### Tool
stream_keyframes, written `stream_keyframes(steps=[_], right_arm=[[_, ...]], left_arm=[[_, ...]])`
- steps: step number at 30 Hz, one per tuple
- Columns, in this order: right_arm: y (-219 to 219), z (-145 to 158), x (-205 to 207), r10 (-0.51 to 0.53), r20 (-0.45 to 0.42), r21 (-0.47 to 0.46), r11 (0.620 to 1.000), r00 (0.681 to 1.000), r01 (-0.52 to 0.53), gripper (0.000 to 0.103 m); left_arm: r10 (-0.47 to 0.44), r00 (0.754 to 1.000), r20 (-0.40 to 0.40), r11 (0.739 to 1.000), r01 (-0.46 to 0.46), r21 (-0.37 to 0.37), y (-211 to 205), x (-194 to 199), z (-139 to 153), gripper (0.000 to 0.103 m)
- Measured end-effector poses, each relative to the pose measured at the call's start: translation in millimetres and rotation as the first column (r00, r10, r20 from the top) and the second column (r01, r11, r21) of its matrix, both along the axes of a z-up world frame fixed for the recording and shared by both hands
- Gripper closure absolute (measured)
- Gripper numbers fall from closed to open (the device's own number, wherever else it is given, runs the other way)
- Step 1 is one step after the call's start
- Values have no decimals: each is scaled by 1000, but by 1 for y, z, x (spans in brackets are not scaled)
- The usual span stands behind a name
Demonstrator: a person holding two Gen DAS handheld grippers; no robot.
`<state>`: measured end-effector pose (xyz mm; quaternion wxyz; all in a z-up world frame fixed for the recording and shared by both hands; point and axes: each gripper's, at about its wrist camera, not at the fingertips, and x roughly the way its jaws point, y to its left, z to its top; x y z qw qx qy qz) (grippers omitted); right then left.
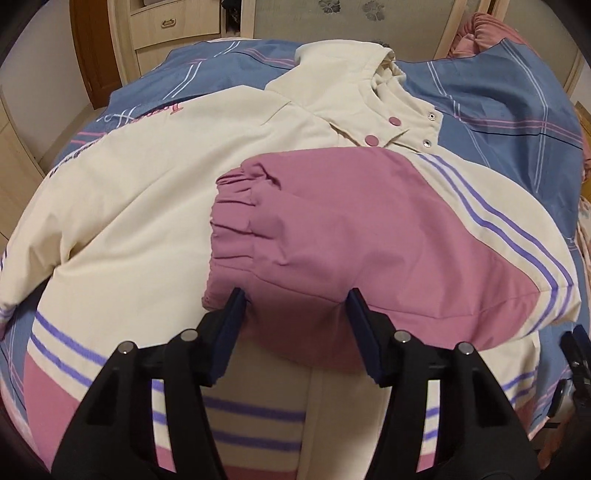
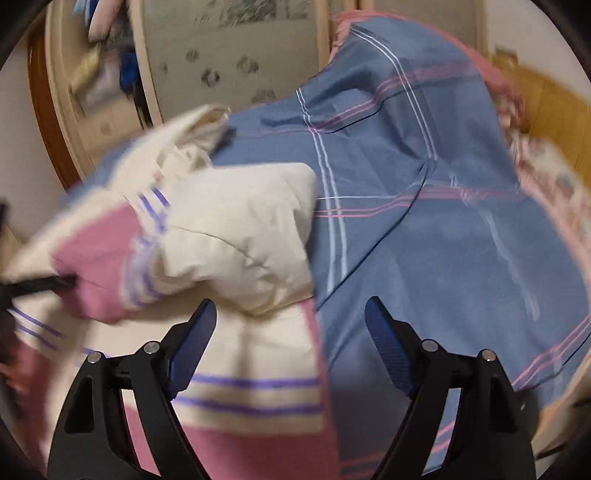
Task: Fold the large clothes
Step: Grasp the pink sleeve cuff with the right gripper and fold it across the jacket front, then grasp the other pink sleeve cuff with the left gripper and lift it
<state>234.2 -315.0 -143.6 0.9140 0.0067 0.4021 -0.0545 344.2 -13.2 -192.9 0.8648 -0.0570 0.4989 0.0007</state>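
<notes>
A cream padded jacket [image 1: 155, 206] with purple stripes and pink panels lies front up on the bed. Its collar [image 1: 373, 66] points away from me. The pink sleeve [image 1: 332, 229] is folded across the chest, its gathered cuff [image 1: 236, 206] toward the left. My left gripper [image 1: 295, 295] points down at the sleeve's near edge, jaws apart with pink cloth between them, and I see no pinch. My right gripper [image 2: 291, 314] hovers open over the jacket's right side [image 2: 236, 240], where it meets the sheet, with nothing in it. That view is blurred.
A blue plaid sheet [image 1: 498, 122] covers the bed. A wardrobe with drawers [image 1: 166, 26] stands behind on the left and a pink blanket [image 1: 487, 33] is bunched at the back right. A patterned panel [image 2: 229, 55] and an orange wooden board [image 2: 550, 99] lie beyond the bed.
</notes>
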Motion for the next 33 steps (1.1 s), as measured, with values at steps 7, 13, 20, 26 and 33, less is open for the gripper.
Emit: stream_keyframes(steps=[7,13,20,26,33], right_arm=[[-31,-27,33,-187,-48,122,974,981,192,60],[-70,-55,5,-209,-170,292,923,963,252,39],[-45,29,-35,-39,116,300,954,992,2,37],[11,-40,42,48,-198,134,991,979,-21,37],[8,-35,-15,19,3,341,940,1000,-19,25]], left_arm=[[-1,1000,9,999,1,41,-7,12,-5,39],[-5,1000,-1,999,5,40,-12,23,-15,34],[0,999,37,1000,1,-25,-7,16,-2,33],[58,996,62,969,-42,-242,49,-28,12,12],[537,844,10,665,-416,-621,277,-134,1,2]])
